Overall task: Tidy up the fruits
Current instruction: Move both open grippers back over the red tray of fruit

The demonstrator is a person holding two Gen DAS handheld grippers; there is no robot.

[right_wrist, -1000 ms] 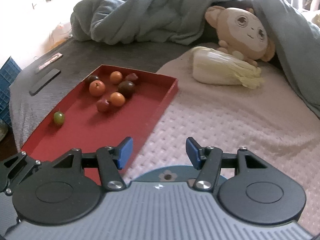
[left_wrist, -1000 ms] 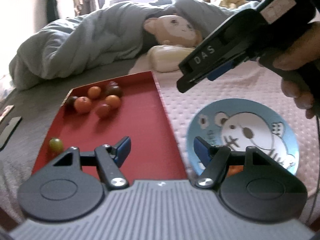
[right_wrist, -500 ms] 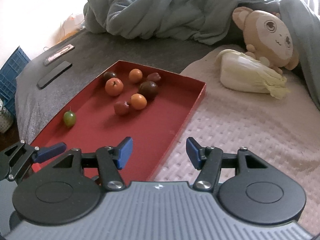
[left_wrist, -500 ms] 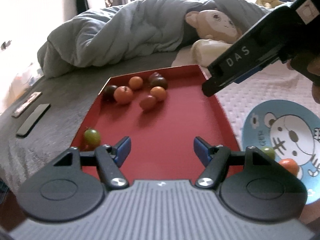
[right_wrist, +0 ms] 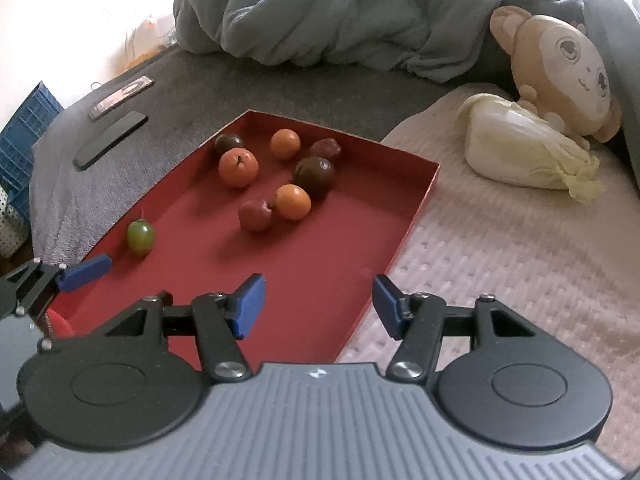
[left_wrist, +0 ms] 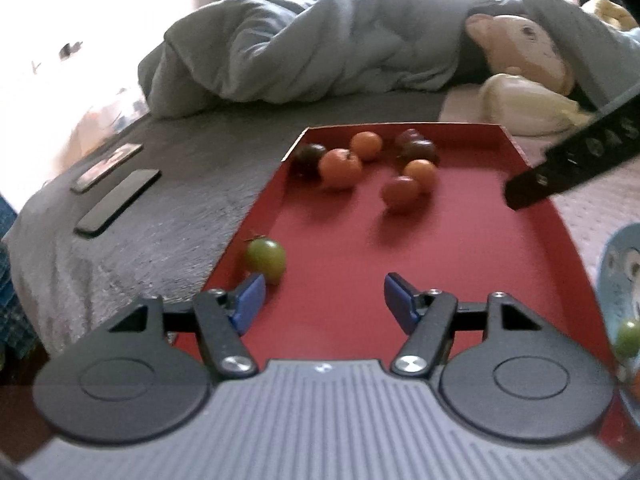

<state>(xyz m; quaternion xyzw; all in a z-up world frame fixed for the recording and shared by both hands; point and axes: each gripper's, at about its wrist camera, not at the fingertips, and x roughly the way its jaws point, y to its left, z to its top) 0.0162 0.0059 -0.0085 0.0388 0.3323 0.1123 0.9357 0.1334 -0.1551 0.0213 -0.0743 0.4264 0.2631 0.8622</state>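
Left wrist: left gripper [left_wrist: 324, 300] tilted over red tray [left_wrist: 460, 260], jaws closing, empty.

Red tray [right_wrist: 320, 264]: shallow, rectangular, lying flat on the bed. Seven small fruits rest loose on its floor. A green one [right_wrist: 141, 237] with a stem lies alone near the left wall. At the far end: a dark one [right_wrist: 229, 143] in the corner, a larger orange one [right_wrist: 238, 167] touching it, a smaller orange one [right_wrist: 285, 143], a reddish one [right_wrist: 326, 147], a dark brown one [right_wrist: 314, 173], another orange one [right_wrist: 293, 201] against it, and a red one [right_wrist: 255, 215]. Blue plate [left_wrist: 624, 256] beside the tray carries another green fruit [left_wrist: 627, 337].
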